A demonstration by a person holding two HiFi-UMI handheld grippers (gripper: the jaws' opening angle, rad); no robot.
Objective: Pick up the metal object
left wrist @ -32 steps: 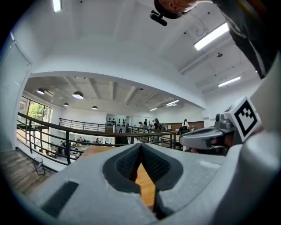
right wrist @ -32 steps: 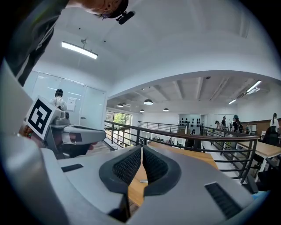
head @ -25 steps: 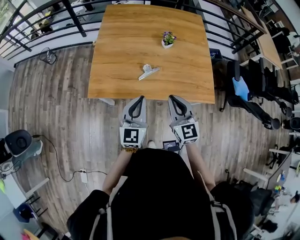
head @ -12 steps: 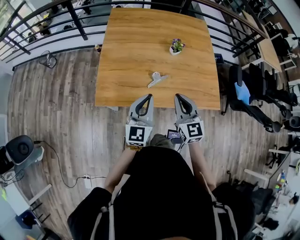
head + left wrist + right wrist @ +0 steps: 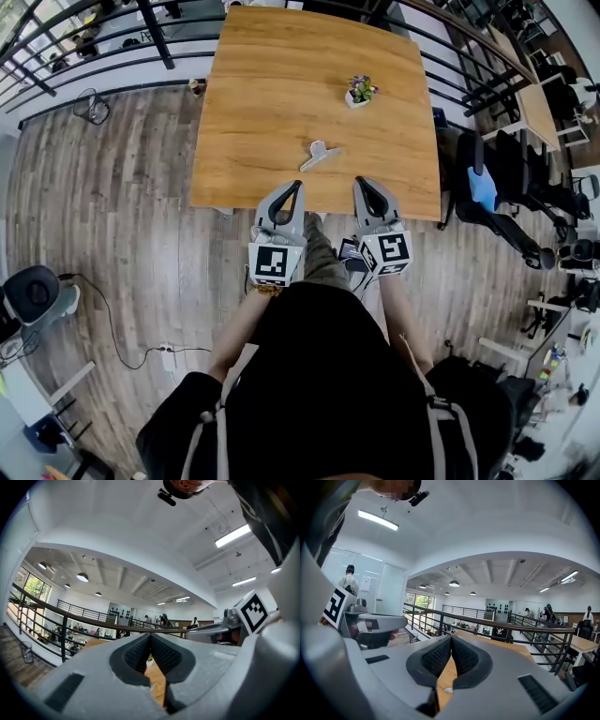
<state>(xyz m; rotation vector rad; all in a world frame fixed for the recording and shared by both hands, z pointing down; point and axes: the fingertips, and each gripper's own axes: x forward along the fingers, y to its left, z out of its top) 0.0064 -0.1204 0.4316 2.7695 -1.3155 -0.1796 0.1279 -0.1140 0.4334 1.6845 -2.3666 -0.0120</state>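
Flat on the worktop (image 5: 281, 84), near its front edge: the metal clip (image 5: 320, 155), just ahead of and between the left gripper (image 5: 297, 186) and right gripper (image 5: 361, 181). Long axis slanted, near-left to far-right, so probably a shade nearer the left. Both grippers closed tight, holding nothing. From the gripper views, only a sliver of the clip below the jaws, its shape hard to make out.

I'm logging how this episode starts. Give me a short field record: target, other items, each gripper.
target: metal clip, lying on the wooden table, untouched
other item: small potted plant, farther back on the table
left gripper: shut, empty, at the table's near edge
right gripper: shut, empty, at the table's near edge
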